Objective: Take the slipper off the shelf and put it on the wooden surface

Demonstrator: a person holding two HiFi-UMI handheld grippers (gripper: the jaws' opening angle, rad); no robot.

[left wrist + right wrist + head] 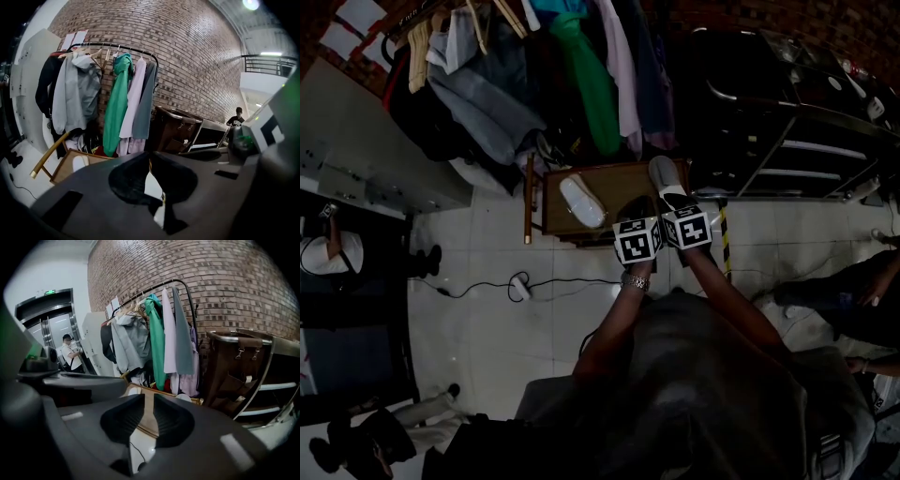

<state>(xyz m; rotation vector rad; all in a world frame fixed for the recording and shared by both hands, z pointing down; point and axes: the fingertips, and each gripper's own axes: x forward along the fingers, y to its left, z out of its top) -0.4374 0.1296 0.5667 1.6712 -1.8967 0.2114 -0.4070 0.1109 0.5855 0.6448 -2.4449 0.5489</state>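
A low wooden surface (614, 178) stands on the floor below the clothes rail. One white slipper (581, 202) lies on its left half. A second white slipper (666, 180) lies at its right edge, just ahead of my right gripper (677, 204). My left gripper (634, 216) hovers beside it over the front edge. In the left gripper view the jaws (150, 161) are nearly together with nothing between them, and a slipper (79, 162) shows on the wooden surface (61, 171). In the right gripper view the jaws (149, 401) leave a thin slit, empty, and both slippers (183, 398) show beyond.
A rail of hanging clothes (581, 75) stands behind the wooden surface. A dark metal shelf unit (806, 141) fills the right. A cable and white plug (520, 286) cross the tiled floor. People stand at left (333, 248) and right (862, 300). A yellow-black strip (724, 239) marks the floor.
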